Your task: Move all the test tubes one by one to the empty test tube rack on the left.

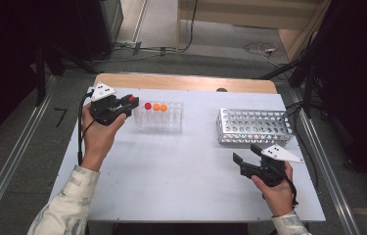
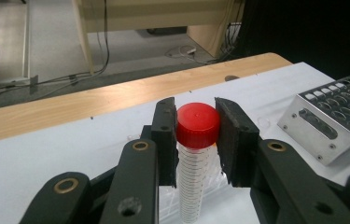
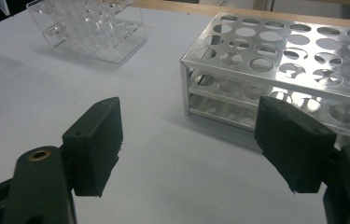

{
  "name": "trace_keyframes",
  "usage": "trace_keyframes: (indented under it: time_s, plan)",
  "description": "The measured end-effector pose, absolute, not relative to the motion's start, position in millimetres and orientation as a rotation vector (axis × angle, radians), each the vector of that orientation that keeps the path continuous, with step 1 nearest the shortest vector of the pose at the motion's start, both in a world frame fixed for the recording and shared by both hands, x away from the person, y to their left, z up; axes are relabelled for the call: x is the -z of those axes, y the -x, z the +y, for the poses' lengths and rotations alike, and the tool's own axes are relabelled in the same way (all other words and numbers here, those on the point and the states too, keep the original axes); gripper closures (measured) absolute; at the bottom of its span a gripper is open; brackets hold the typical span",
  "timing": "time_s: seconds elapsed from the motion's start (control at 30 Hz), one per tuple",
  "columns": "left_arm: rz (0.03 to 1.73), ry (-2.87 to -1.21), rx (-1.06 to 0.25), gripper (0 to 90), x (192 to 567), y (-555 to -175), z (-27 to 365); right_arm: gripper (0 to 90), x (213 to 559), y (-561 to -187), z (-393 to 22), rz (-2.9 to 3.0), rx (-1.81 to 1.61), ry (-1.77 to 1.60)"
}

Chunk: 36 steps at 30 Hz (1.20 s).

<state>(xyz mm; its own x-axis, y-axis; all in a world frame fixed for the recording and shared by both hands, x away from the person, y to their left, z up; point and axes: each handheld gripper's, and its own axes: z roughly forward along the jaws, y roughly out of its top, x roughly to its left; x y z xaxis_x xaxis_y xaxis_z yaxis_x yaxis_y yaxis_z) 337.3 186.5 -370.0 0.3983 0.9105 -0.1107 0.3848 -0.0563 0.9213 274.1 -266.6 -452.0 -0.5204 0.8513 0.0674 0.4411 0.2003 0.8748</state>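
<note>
While the left gripper (image 2: 196,135) clamps the red-capped tube (image 2: 195,158), tube upright, cap up, fine graduation lines unreadable, right gripper (image 3: 189,149) wide.

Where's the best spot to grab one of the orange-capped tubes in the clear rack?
Probably by its orange cap, coming straight down from above. The tube stands upright in the clear rack, so the cap is the part that sticks out; another orange cap sits close beside it, so place the fingers carefully.

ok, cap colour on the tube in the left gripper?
Red. The cap shows best in the left gripper view, clamped between the jaws.
</note>
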Motion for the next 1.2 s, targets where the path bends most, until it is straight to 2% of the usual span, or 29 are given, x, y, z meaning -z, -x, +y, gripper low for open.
trace_keyframes:
  time_s: [0.3,1.2]
  plan:
    - [1.16,-1.649,-0.671,70.6,361,-351,180,22.4,452,-272,-269,2.038,-1.272,-1.216]
    - [1.193,-1.643,-0.719,70.5,371,-375,172,22.8,449,-270,-273,2.019,-1.292,-1.213]
